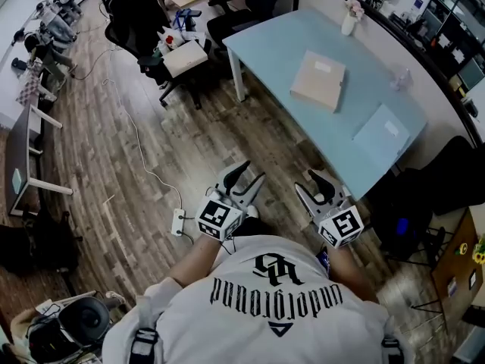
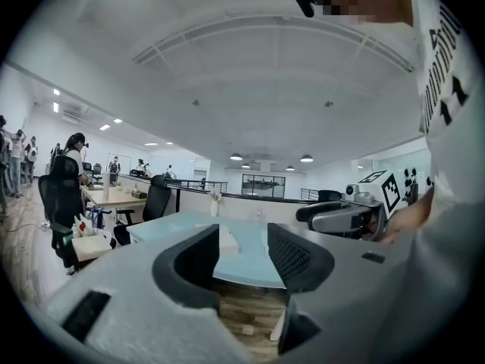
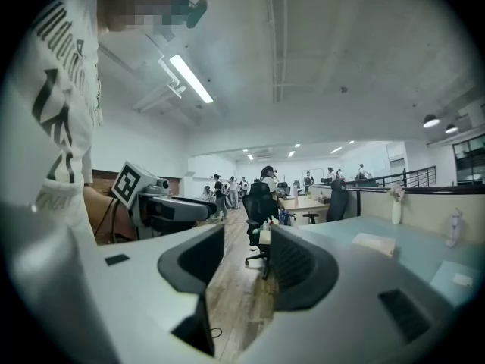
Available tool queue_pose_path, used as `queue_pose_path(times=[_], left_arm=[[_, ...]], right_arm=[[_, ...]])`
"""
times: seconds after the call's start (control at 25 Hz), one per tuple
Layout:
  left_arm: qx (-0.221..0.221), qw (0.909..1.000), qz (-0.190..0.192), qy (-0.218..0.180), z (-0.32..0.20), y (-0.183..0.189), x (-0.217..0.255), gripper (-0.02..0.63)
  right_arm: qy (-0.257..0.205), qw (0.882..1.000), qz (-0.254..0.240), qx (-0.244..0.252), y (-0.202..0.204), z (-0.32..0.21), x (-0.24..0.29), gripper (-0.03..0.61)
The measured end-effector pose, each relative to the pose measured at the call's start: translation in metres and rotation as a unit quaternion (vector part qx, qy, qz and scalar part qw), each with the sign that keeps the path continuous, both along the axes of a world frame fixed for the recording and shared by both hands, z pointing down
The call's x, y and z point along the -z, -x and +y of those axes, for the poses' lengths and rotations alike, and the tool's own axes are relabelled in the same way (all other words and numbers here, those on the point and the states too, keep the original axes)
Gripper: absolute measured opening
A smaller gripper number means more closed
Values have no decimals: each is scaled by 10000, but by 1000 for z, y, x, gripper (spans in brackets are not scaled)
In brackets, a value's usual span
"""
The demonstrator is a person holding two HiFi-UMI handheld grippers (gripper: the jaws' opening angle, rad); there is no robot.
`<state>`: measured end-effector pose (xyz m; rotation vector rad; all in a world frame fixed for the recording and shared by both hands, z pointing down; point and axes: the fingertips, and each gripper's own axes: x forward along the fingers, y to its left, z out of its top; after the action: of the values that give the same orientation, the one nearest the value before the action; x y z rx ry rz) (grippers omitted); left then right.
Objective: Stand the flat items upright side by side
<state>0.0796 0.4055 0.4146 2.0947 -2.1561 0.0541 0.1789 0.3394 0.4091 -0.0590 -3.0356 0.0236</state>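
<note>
The left gripper [image 1: 255, 171] and the right gripper [image 1: 305, 179] are held side by side in front of the person, over the wooden floor [image 1: 136, 165] and short of the pale blue tabletop [image 1: 273, 44]. Each gripper's fingers stand spread, with nothing between them. A tan flat item [image 1: 318, 80] lies flat near the middle of the tabletop. A light blue flat item [image 1: 381, 133] lies flat closer to the person's end, apart from the tan one. Both items lie well ahead of the fingers, untouched.
</note>
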Motion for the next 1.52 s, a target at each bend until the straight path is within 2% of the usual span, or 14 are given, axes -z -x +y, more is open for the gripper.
queue_pose_path(times=[0.08,0.2,0.48,0.68,1.0,1.28,1.52], left_arm=[[-77,10000,10,57,-6,27,-3,244],[-283,9994,16,193,-17,59,-5,286],[-602,9979,-14,228,-44,121,4,316],[-742,9970,23,234,-67,140,2,318],[-880,9956,-1,338,-125,163,-6,319],[-959,9944,31,441,-215,181,-12,319],[-1118,9926,45,466,-306,180,-14,321]], right_arm=[[29,9999,47,-90,26,-9,-1,209],[89,9996,114,-258,60,-21,1,222],[124,9987,196,-446,120,-40,6,224],[203,9975,259,-623,134,-64,1,224],[318,9971,257,-645,162,-117,-14,224],[457,9956,336,-741,179,-206,-22,224],[471,9942,374,-893,172,-293,-23,224]])
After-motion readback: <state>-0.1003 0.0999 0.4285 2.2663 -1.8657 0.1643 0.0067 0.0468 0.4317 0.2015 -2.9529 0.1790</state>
